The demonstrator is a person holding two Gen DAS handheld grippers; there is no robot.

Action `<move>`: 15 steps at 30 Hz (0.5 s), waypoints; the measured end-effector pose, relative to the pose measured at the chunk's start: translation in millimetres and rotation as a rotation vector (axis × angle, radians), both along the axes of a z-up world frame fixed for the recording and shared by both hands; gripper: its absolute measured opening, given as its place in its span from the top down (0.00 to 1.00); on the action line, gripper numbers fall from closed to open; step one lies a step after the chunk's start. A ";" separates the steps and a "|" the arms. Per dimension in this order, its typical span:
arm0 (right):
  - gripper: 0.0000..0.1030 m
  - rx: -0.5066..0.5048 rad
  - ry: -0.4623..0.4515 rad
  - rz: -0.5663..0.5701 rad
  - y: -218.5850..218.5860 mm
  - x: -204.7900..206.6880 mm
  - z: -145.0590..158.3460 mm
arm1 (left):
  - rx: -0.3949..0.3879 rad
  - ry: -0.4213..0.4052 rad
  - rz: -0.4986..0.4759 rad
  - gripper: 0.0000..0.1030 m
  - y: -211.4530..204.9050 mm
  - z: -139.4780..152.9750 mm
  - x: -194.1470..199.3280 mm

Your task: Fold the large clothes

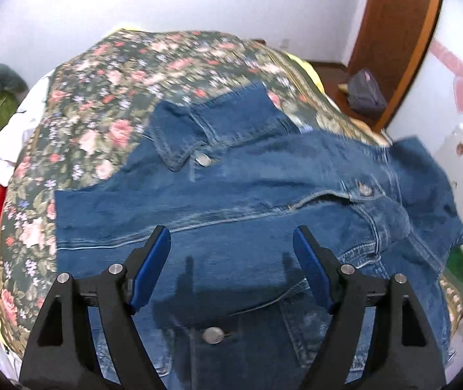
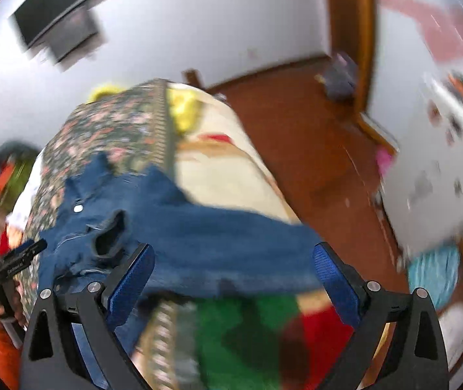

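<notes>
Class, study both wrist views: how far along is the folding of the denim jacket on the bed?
Done: the denim jacket is laid on the floral bedspread, collar away from the camera. In hand: nothing; the left gripper and right gripper hover above it, jaws wide apart. Left: the sleeve hanging off the bed edge and all folds.

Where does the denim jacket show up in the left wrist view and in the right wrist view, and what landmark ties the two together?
Left wrist view: the denim jacket fills the centre and lower right, spread on the floral bedspread, collar up left.
Right wrist view: the denim jacket lies centre-left, blurred, one part running right over the bed edge.
Shared landmark: the wooden door frame, upper right in both.
</notes>
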State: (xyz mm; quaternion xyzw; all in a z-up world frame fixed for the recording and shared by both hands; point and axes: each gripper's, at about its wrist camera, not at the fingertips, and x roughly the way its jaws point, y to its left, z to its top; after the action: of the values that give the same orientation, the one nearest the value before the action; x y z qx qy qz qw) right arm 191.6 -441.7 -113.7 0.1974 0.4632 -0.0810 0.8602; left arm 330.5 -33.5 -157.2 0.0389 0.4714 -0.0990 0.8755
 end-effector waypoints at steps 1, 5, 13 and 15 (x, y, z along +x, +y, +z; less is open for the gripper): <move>0.05 0.046 0.032 -0.033 -11.1 -4.7 -13.4 | 0.014 0.010 -0.011 0.25 -5.8 -5.7 1.0; 0.05 0.254 0.124 -0.144 -44.2 -14.8 -65.4 | 0.058 0.048 -0.047 0.25 -22.2 -25.8 3.0; 0.09 0.421 0.129 -0.214 -64.9 13.2 -111.1 | 0.079 0.093 -0.048 0.25 -27.7 -47.6 6.2; 0.16 0.410 0.122 -0.228 -66.9 23.9 -117.6 | 0.076 0.094 -0.046 0.25 -27.5 -48.2 6.1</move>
State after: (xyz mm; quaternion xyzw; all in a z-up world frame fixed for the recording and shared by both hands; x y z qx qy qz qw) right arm 215.5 -508.6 -231.3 0.4137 0.4960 -0.0933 0.7577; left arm 336.6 -61.0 -205.5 0.0783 0.5144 -0.1028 0.8477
